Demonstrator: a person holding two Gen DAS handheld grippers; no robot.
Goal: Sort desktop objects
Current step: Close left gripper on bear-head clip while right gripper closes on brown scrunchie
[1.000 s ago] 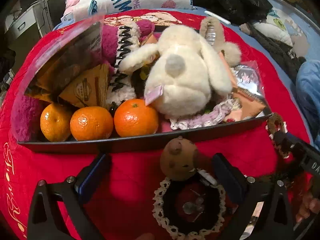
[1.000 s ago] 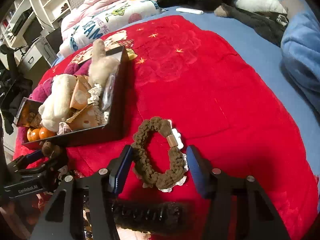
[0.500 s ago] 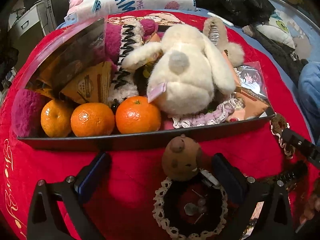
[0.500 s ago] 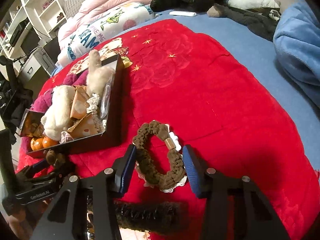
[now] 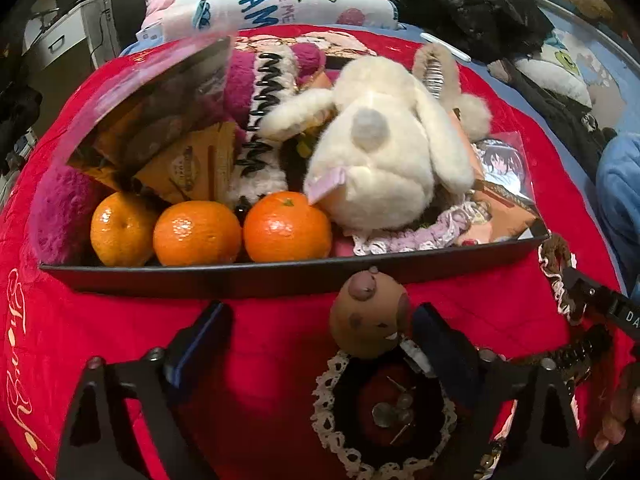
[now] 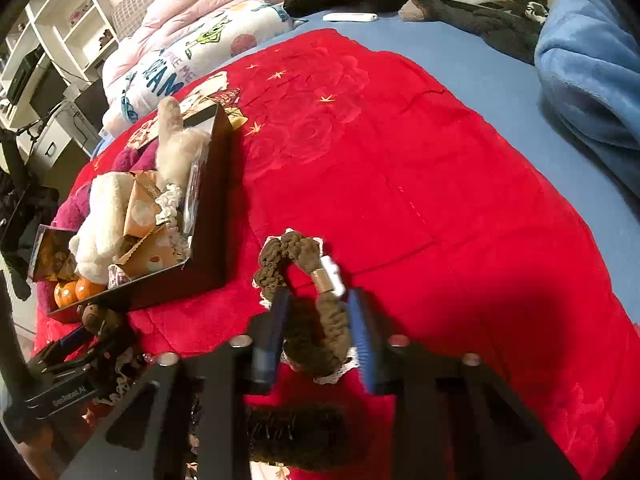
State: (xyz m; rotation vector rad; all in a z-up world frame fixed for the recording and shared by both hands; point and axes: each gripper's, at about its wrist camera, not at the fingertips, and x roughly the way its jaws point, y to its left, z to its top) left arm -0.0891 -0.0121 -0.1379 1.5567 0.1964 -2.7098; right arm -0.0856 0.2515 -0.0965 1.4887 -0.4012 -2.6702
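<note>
Red blanket (image 6: 400, 160) beside the black tray (image 6: 216, 216): your right gripper (image 6: 316, 328) is closing on the brown scrunchie (image 6: 316, 320).
Soft, light, squashy; pinch its bunched band. Your left gripper (image 5: 320, 344), jaws wide and narrowing, seemingly just touches the bear scrunchie (image 5: 372, 320).

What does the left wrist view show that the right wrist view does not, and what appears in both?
Only the left wrist view shows three oranges in a row, the middle one, and the black lace-trimmed scrunchie between the left tongs, whose jaws are closing without gripping it yet.

Only the right wrist view shows the right tongs closing on the brown scrunchie, plus the blue blanket.

Both show the black tray, the white plush rabbit, the brown bear charm and the red blanket.
</note>
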